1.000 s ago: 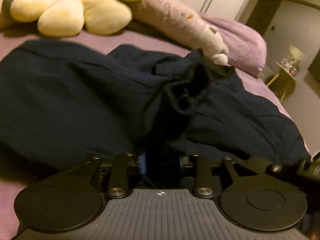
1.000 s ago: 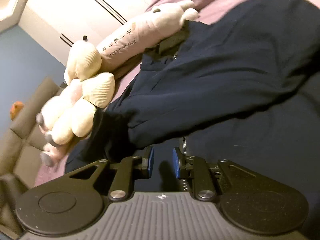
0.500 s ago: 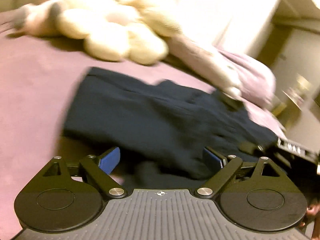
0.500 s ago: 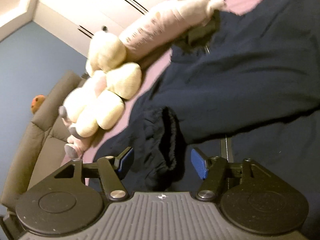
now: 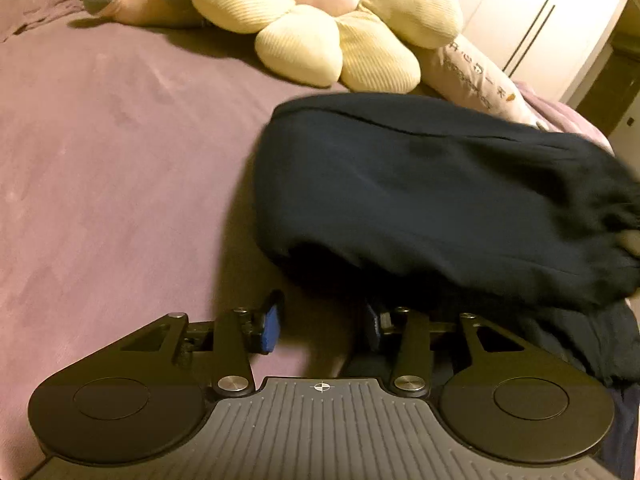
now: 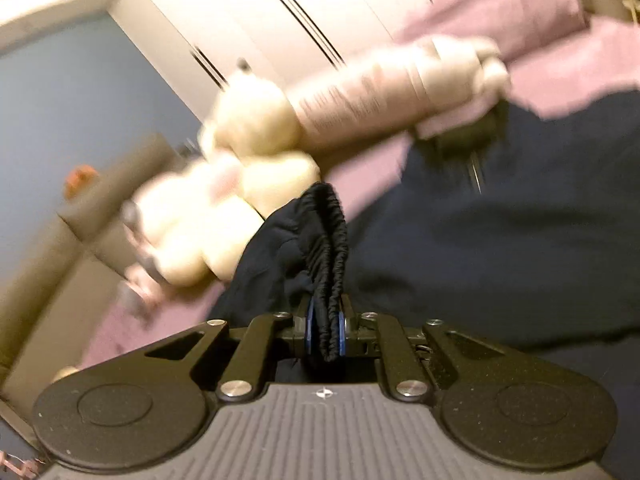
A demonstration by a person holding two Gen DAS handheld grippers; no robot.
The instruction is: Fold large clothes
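Note:
A large dark navy garment lies bunched on the purple bedsheet, to the right in the left wrist view. My left gripper sits low at the garment's near left edge. Its jaws are closing, and only shadowed sheet shows between the blue pads; the cloth hangs just above the right finger. In the blurred right wrist view the garment spreads to the right. My right gripper is closing on the garment's gathered elastic cuff, with the pads pressed on it. The cuff stands up from the jaws.
A yellow flower plush and a long pale plush pillow lie at the head of the bed. White wardrobe doors stand behind. A purple pillow is at the far right and a grey seat at the left.
My left gripper let go of the cloth, swung left to the garment's edge and its jaws spread, then narrowed. My right gripper opened around the cuff, clamped on it and rose.

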